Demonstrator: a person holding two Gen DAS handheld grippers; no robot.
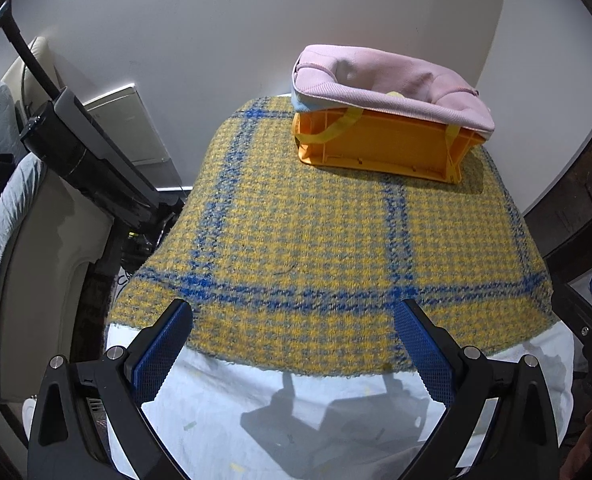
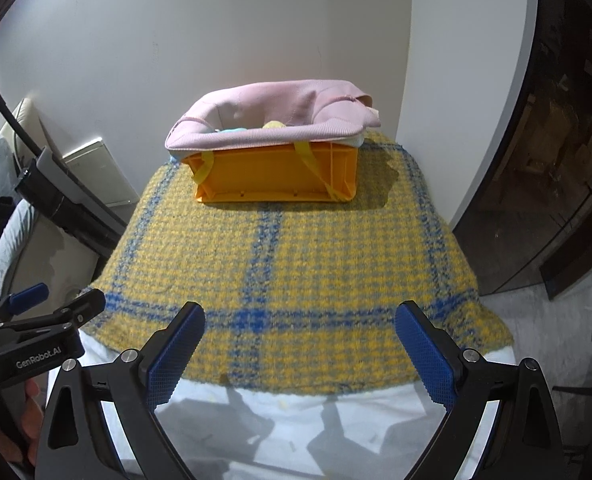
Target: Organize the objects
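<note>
At the far left a cream padded chair (image 1: 36, 240) stands beside the table, with a dark pole-shaped appliance (image 1: 84, 148) leaning across it in front of a white wall panel (image 1: 136, 128). Next comes the left gripper (image 1: 294, 316), its blue-padded fingers (image 1: 164, 348) spread wide and holding nothing, hovering above the near edge of the yellow-and-blue checked cloth (image 1: 296, 240) where it gives way to a white sheet (image 1: 224, 420). Toward the back of the cloth sits the orange plastic basket (image 1: 379, 144), against the wall, with a pink garment (image 1: 383, 76) draped over its rim (something pale blue and yellow peeks out inside, too hidden to name). The right gripper (image 2: 299, 320) hangs level with the left one, fingers (image 2: 423, 356) likewise apart and empty, above the same near edge. At the far right stands a dark wooden cabinet (image 2: 555, 160).
</note>
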